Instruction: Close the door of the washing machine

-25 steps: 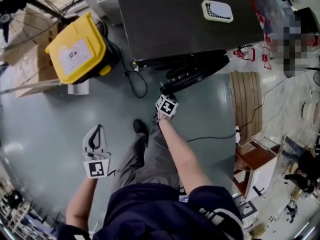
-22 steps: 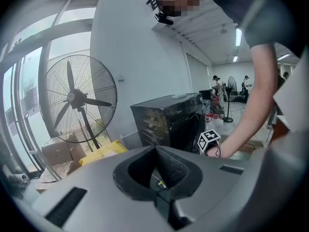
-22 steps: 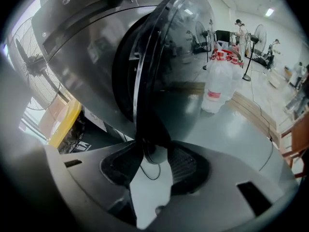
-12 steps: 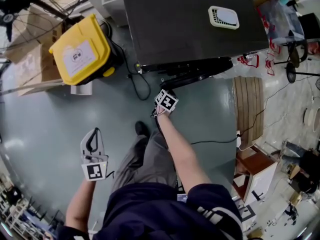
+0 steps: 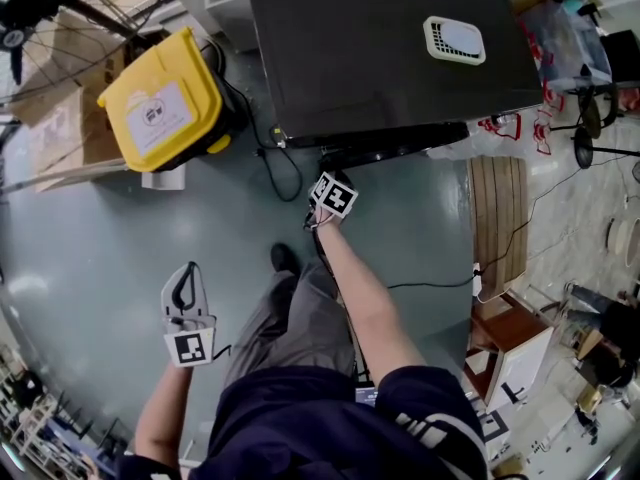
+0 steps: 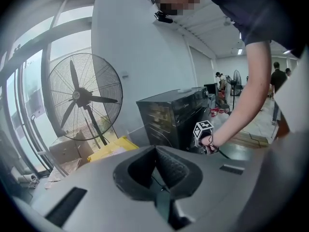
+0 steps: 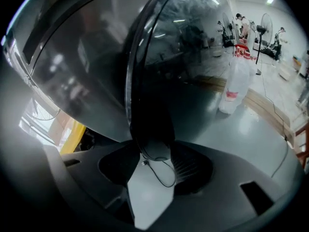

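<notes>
— What did the right hand-held gripper (image 7: 155,153) have hold of?

— The door (image 7: 193,57) of the washing machine (image 5: 380,48). Its jaws stood part-way apart. The door's dark rim ran down between them and filled the gap from pad to pad, so they were clamped on that rim.

— And where was the door itself?

— Straight ahead of that gripper. In the right gripper view its round glass bulged up and to the right, with the machine's grey front just to the left of it. In the head view it lay close along the machine's front, a narrow dark strip under the near edge of the top. I couldn't tell whether it had latched.

— The left hand-held gripper (image 6: 155,149)?

— Its jaw tips were together with nothing between them. It hung at the person's left side, well apart from the door, and pointed toward the machine.

— What lay round about?

— A black cable (image 5: 280,173) looped on the grey floor (image 5: 90,258) just left of the right gripper. A yellow bin (image 5: 160,103) sat beside the machine's left side with a big fan (image 6: 84,96) behind it. A white vented piece (image 5: 455,40) lay on the machine's top.
</notes>
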Demonstrator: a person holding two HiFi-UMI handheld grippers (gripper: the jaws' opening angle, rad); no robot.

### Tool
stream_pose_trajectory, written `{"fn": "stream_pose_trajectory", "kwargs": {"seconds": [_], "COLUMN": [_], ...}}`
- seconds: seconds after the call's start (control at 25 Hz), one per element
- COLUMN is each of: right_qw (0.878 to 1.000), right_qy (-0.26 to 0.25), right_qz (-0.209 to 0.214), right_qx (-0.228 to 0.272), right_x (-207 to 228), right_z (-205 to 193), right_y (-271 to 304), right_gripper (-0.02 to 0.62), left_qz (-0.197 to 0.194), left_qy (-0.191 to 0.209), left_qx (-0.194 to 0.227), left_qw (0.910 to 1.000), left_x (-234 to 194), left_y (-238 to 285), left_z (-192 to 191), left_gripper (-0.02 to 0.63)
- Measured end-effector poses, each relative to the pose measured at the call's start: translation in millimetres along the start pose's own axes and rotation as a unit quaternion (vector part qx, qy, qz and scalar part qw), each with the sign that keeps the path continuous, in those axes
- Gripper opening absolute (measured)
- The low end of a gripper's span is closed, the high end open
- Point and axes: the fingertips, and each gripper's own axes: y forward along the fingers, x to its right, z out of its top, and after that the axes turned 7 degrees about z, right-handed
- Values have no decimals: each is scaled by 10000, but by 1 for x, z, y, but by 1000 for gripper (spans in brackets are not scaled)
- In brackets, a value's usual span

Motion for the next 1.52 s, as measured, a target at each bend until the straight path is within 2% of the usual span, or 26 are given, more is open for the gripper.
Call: {"fn": "stream_pose_trajectory", "kwargs": {"seconds": [0.4,0.6,0.76,0.92,0.96,1.24,1.52], "right_qw": [9969,9892,9702,9543,9524,9604,9637], "right_qy": [-679,-1138,-1984,-2619,-2698,-2551,-2445], "right_qz": [392,909,1352,1321,1300,1003,959], "right_qx": [6,-169,-337,-568,-574,-499,-489], "right_x": [-9,-10,-9,-8,-11,-13,-13], "right_z": [8,1,-1,0,1,5,5], "right_y": [3,2,-4,-2,-2,2,4], "right_gripper": [218,209,148,32,29,28,28], "left_qz": [8,10,-8,-24,-22,43,76], "left_qy": [77,99,108,98,89,104,74], "left_qx": [-90,-138,-158,-142,-140,-222,-319], "left_qw": [9999,9999,9998,9998,9999,9997,9994], "left_x": [-1,0,4,8,8,4,5], "left_y": [5,8,9,11,12,16,16], "left_z": [-3,-6,-9,-12,-12,-11,-17], "left_gripper": [23,23,23,23,23,23,23]}}
